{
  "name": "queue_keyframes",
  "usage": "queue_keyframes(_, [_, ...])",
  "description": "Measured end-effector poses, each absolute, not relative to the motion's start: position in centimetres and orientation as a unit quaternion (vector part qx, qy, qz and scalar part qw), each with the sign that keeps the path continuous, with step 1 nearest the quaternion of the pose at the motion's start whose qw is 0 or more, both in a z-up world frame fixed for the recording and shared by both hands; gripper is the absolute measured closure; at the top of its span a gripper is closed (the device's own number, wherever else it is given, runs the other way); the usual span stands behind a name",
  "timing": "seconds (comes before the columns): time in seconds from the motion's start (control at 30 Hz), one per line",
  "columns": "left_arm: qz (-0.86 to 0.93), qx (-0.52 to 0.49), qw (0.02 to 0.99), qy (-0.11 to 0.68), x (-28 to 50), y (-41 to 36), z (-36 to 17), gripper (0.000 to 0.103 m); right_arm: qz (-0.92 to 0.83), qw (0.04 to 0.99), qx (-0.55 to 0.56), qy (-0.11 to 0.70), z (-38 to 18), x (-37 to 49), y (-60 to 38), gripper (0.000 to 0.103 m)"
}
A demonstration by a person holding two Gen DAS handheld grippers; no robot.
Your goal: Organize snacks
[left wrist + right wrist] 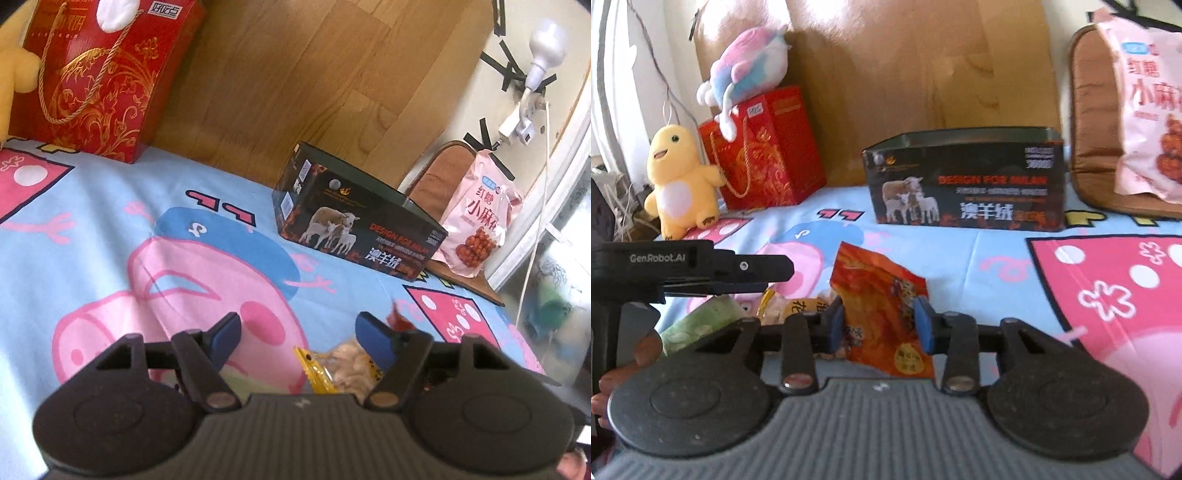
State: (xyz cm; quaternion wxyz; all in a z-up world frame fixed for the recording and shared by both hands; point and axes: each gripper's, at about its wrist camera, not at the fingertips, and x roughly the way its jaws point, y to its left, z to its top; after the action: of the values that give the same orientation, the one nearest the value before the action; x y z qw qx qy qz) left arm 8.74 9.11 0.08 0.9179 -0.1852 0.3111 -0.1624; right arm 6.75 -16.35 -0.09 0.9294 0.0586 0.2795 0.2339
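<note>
— How far along is the tidying?

— Barely begun, I'd say. The black box (964, 177) stands far on the bed (997, 258); no snack is seen in it.

— The orange snack packet (882, 314)?

— Near, upright, clamped in the right tongs (881, 325). The left tongs (297, 332) hang apart over the peanut packet (347, 365) — touching nothing.

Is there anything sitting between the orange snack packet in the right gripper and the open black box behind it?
Nothing visible. The right gripper holds the orange snack packet, and only bare cartoon bedsheet lies between it and the black box, whose top looks open.
</note>
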Motion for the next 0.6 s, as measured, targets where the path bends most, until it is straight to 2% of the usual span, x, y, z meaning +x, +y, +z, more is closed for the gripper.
queue_keyframes(0.07, [-0.164,-0.182,0.919,0.309,8.6,9.0,0.1,0.033,0.226,0.932,0.07,0.274,0.0,6.1,-17.0,0.067])
queue_keyframes(0.3, [-0.165,-0.18,0.919,0.309,8.6,9.0,0.1,0.032,0.286,0.916,0.043,0.278,0.7,3.0,-18.3,0.069])
queue_keyframes(0.43, [-0.162,-0.182,0.919,0.31,8.6,9.0,0.1,0.031,0.316,0.914,-0.019,0.256,1.3,0.9,-18.6,0.068])
queue_keyframes(0.47, [-0.161,-0.182,0.919,0.31,8.6,9.0,0.1,0.031,0.294,0.924,-0.024,0.245,1.4,0.9,-19.0,0.065])
queue_keyframes(0.5, [-0.16,-0.182,0.919,0.31,8.6,9.0,0.0,0.031,0.272,0.932,-0.023,0.238,1.5,1.0,-19.3,0.061])
queue_keyframes(0.6, [-0.158,-0.182,0.92,0.31,8.6,9.0,0.0,0.031,0.209,0.95,0.001,0.232,1.9,1.8,-21.1,0.06])
